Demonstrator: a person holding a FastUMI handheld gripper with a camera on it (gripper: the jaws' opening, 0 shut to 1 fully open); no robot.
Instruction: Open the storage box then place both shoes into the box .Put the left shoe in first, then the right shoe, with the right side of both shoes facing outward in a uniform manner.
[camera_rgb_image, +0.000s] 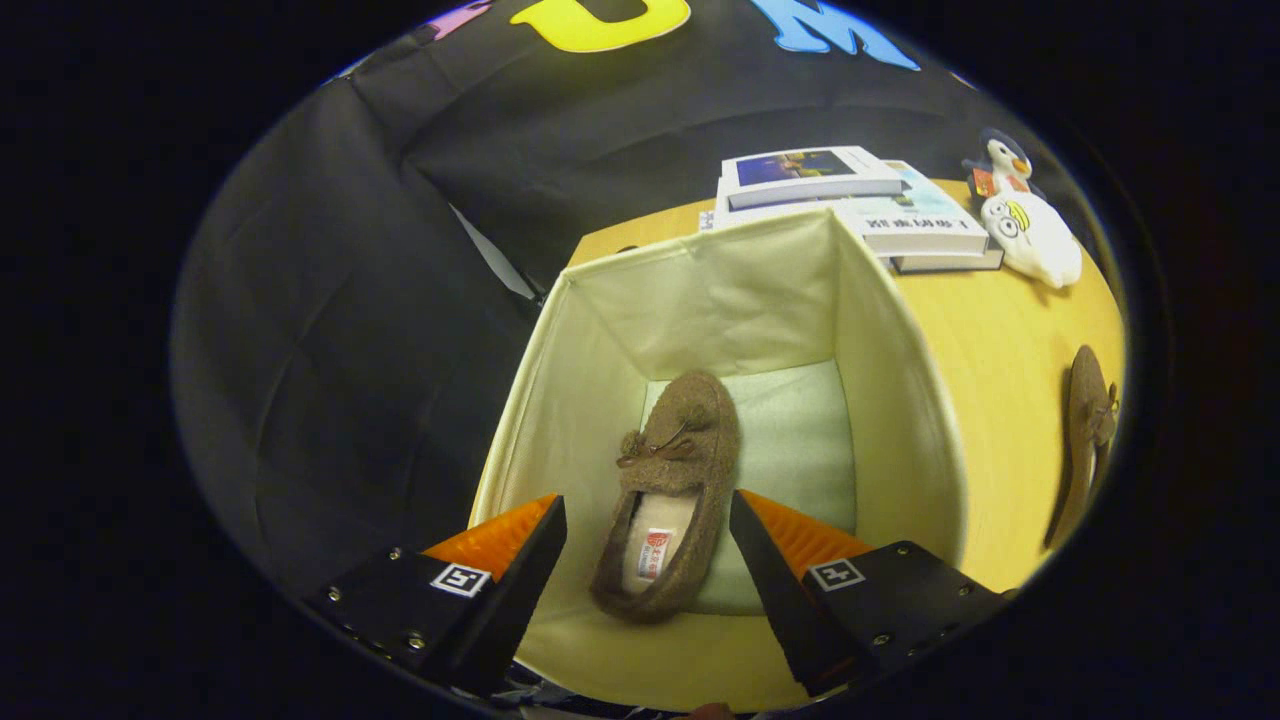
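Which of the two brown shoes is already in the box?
The shoe lying between the open gripper fingers, inside the box; the other shoe lies on the table.

Storage box: matt cream cloth walls. Shoe inside & 2nd shoe: fuzzy brown fleece. Worktop: smooth wood-look, slight sheen. Books: glossy paper covers. Toy: soft plush.

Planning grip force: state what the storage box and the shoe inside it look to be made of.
Storage box: likely matte cream fabric; its walls crease and sag softly. Shoe in it, between the open gripper's fingers: seemingly fuzzy brown fleece or suede, with a paler lining.
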